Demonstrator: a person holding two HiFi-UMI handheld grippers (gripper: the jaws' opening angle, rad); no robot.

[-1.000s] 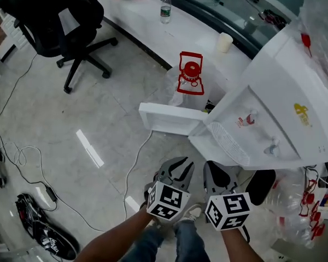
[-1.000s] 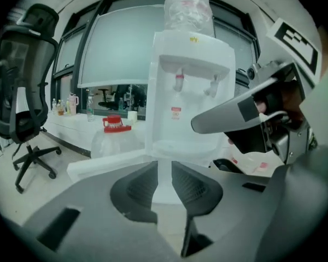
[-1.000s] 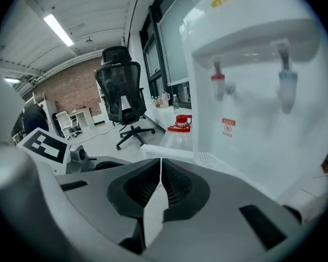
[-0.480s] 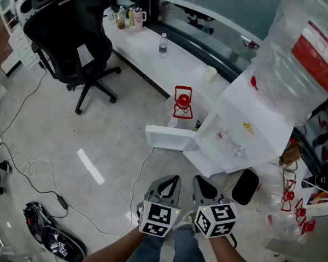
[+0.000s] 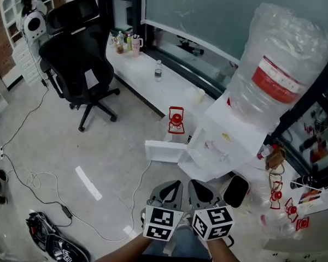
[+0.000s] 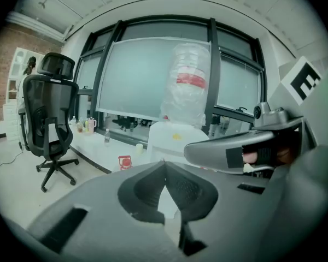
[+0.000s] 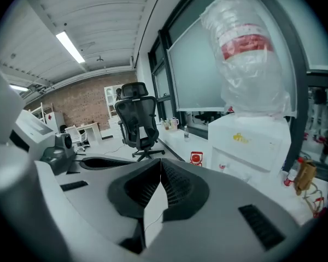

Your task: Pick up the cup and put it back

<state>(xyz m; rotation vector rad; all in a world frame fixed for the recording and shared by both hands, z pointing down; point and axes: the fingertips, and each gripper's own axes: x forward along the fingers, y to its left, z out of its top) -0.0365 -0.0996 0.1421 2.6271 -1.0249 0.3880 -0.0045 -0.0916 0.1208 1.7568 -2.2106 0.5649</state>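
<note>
A small pale cup (image 5: 199, 95) stands on the long white ledge (image 5: 147, 64) under the window, just left of the white water dispenser (image 5: 229, 141); in the left gripper view the cup (image 6: 139, 147) is small and far off. Both grippers are held low and side by side over the floor, well short of the cup. My left gripper (image 5: 175, 184) (image 6: 164, 165) is shut with nothing in it. My right gripper (image 5: 194, 183) (image 7: 161, 165) is shut and empty too.
A big wrapped water bottle (image 5: 279, 86) tops the dispenser, whose lower door (image 5: 164, 150) hangs open by a red-topped jug (image 5: 175, 120). A black office chair (image 5: 76, 64) stands left. A water bottle (image 5: 158, 71) is on the ledge. Cables (image 5: 38, 184) and a bag (image 5: 54, 243) lie on the floor.
The head view has swung upward, taking in the window and the whole dispenser. Both grippers sit lower in it and closer together. The left jaws have come together.
</note>
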